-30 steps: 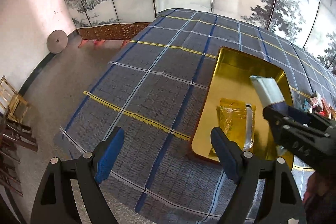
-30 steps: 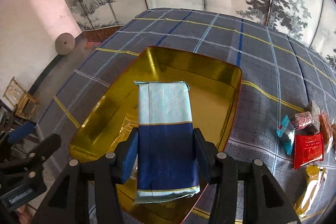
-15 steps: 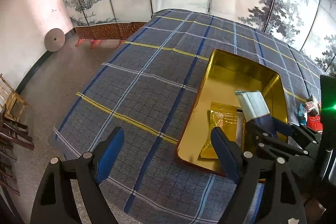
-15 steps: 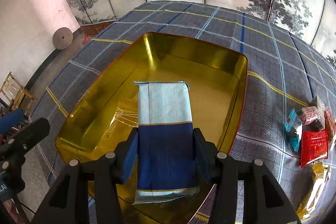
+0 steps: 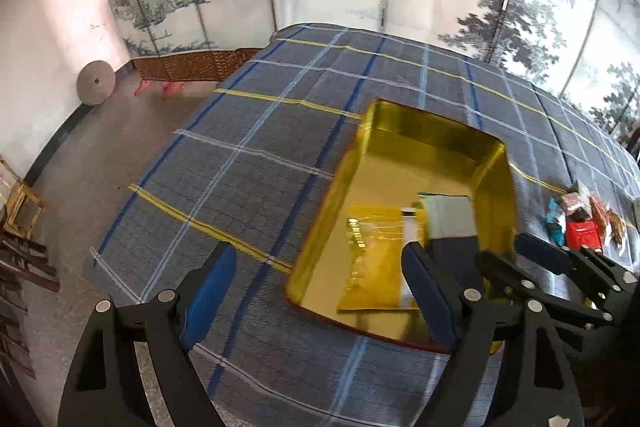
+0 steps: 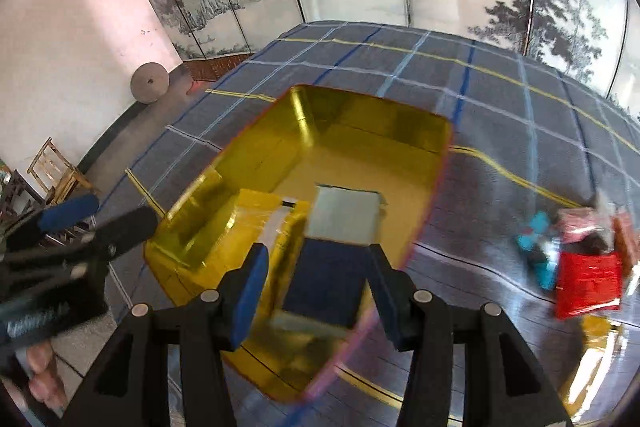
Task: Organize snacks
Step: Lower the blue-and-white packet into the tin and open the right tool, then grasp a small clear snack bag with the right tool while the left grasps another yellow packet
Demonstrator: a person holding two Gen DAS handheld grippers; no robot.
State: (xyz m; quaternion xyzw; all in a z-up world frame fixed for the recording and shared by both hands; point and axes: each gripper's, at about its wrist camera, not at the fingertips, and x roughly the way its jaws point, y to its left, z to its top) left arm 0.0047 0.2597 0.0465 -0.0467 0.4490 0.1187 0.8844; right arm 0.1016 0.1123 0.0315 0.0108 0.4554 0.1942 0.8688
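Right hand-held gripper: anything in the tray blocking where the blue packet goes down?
Nothing visible. The blue packet already lies in the gold tray, beside the yellow packet; the right hand-held gripper is open around it.

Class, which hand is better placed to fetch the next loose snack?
Right. The right tongs are open over the gold tray, with the loose snacks on their side; the left tongs are open beyond the tray's opposite side.
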